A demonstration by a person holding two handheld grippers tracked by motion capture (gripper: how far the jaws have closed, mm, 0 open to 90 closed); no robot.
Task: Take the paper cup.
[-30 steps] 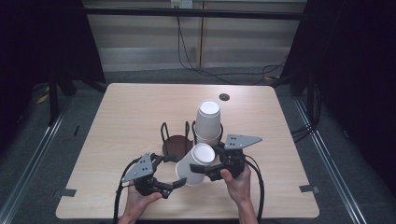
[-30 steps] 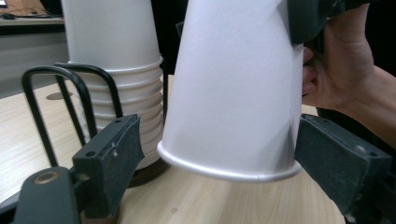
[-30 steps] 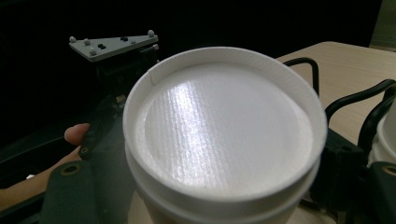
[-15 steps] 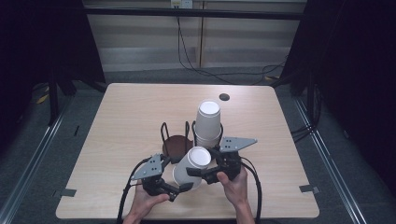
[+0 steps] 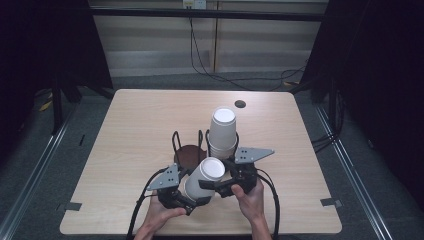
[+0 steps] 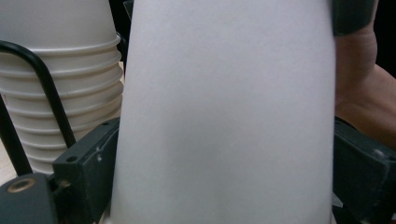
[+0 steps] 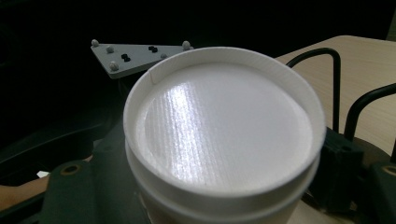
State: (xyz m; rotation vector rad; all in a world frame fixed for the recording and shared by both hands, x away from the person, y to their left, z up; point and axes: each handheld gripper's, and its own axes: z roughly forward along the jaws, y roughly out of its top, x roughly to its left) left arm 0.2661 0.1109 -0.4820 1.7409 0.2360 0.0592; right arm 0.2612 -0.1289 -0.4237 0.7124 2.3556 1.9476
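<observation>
The left half of the pale wooden bench [image 5: 130,130] lies bare from its left edge to the middle, with open room along the far edge too. Near the front edge, the left gripper [image 5: 192,202] has its jaws spread around the lower wall of a white paper cup [image 5: 202,176]; they have just been opening, the cup between them, though whether the pads touch it is hard to make out. The cup tilts, its closed bottom up and toward the right, its long axis leaning. Behind it stands a black wire cup holder [image 5: 189,150] with a brown base, half hidden. Just right, a stack of upturned white paper cups [image 5: 222,132] stands upright. The right gripper [image 5: 212,187] pinches the tilted cup near its upper end.
</observation>
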